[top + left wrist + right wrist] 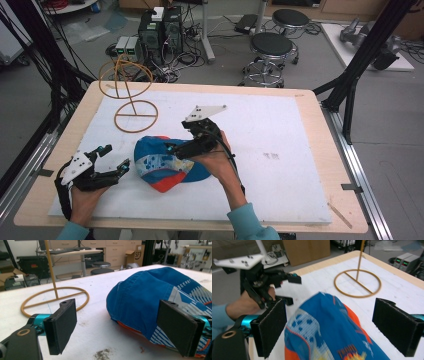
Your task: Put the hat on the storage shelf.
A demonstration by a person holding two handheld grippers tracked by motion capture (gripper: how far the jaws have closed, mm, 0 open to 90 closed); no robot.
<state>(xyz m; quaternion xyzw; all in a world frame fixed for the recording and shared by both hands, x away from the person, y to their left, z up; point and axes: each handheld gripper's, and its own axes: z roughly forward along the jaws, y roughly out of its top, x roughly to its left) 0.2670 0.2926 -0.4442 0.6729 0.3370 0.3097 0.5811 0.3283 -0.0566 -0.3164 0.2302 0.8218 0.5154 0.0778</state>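
A blue cap [167,162] with an orange brim and white pattern lies on the white board [280,135], left of centre. My right gripper [175,154] hovers over the cap's near side. It is open, and its jaws straddle the cap's crown [324,315] in the right gripper view. My left gripper [116,157] rests open just left of the cap, apart from it, with nothing between its jaws; the cap [147,292] sits ahead to its right. A thin wooden stand [136,116] with a ring base and a looped top rises behind the cap.
The board covers a wooden table [320,150]. Behind the far edge, two black stools [271,47], computer towers [160,30] and cables sit on the floor. A black frame post [360,60] slants at the right.
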